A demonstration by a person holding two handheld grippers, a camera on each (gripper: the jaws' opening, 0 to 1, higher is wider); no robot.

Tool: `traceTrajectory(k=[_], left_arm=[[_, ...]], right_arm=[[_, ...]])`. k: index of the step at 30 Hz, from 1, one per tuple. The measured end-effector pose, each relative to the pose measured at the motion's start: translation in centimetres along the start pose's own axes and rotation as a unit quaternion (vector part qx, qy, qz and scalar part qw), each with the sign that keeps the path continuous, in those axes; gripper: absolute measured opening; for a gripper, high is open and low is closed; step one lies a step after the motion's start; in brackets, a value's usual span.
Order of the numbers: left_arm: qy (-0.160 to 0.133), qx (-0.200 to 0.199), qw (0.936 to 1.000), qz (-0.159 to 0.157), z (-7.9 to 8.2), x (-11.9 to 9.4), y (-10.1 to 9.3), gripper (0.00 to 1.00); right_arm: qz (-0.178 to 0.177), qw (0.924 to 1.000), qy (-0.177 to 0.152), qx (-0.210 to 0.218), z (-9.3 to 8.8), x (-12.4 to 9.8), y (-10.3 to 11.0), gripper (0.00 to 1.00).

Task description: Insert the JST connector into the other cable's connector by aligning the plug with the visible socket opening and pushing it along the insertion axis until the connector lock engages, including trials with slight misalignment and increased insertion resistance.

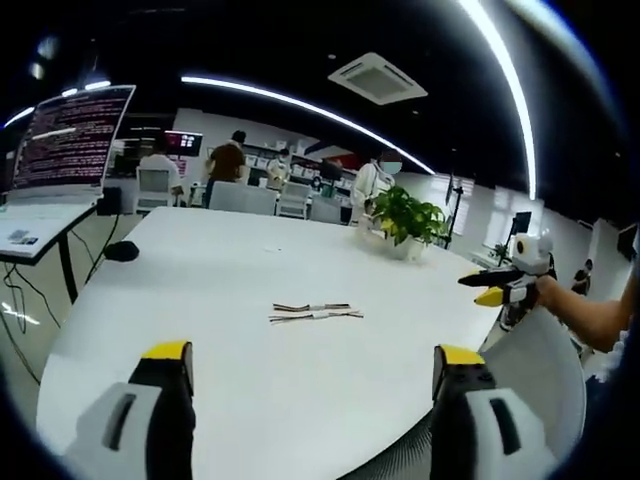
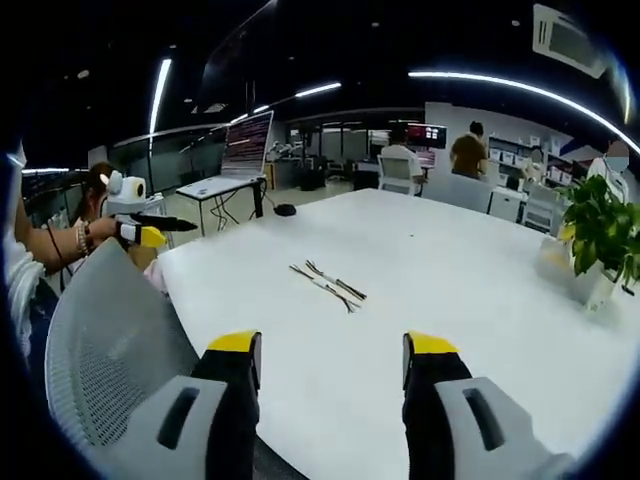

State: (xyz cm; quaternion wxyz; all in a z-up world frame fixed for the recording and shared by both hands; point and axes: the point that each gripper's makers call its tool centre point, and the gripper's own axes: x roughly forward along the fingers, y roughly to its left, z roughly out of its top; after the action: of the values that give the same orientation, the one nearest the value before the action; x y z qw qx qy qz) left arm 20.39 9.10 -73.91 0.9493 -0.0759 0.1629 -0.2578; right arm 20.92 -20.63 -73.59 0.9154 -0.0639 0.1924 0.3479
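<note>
In the left gripper view, the left gripper, its black jaws tipped in yellow, stands wide apart and empty above the near edge of a large white round-cornered table. The two thin brown-and-white cables with JST connectors lie side by side near the table's middle, well ahead of the jaws and untouched. A potted green plant in a white pot sits at the table's far side, and a small black object rests near its left edge. The right gripper, held in a person's hand, hovers off the table's right edge; whether it is open cannot be told here. In the right gripper view, the right gripper is likewise spread open and empty over the table, the cables lying ahead near the middle. A grey mesh chair back stands at the table's left edge.
</note>
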Motion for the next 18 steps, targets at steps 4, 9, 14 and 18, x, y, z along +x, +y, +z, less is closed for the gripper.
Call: traceTrajectory(k=[4,9,14,18], left_arm=[[-0.007,0.001,1.0000,0.002,0.31,-0.28,-0.17,0.99],[0.007,0.013,0.9999,-0.005,-0.24,-0.22,-0.75,0.99],[0.001,0.006,1.0000,-0.006,-0.12,-0.23,-0.85,0.99],[-0.002,0.001,1.0000,-0.009,-0.15,-0.15,-0.98,0.99]], right_arm=[[-0.001,1.0000,-0.004,0.003,0.10,-0.03,0.08,0.54],[0.000,0.9999,-0.006,0.016,-0.15,-0.14,0.17,0.56],[-0.004,0.9996,-0.011,0.027,-0.49,-0.36,-0.05,0.55],[-0.009,0.9993,-0.014,0.032,-0.53,-0.68,-0.31,0.55]])
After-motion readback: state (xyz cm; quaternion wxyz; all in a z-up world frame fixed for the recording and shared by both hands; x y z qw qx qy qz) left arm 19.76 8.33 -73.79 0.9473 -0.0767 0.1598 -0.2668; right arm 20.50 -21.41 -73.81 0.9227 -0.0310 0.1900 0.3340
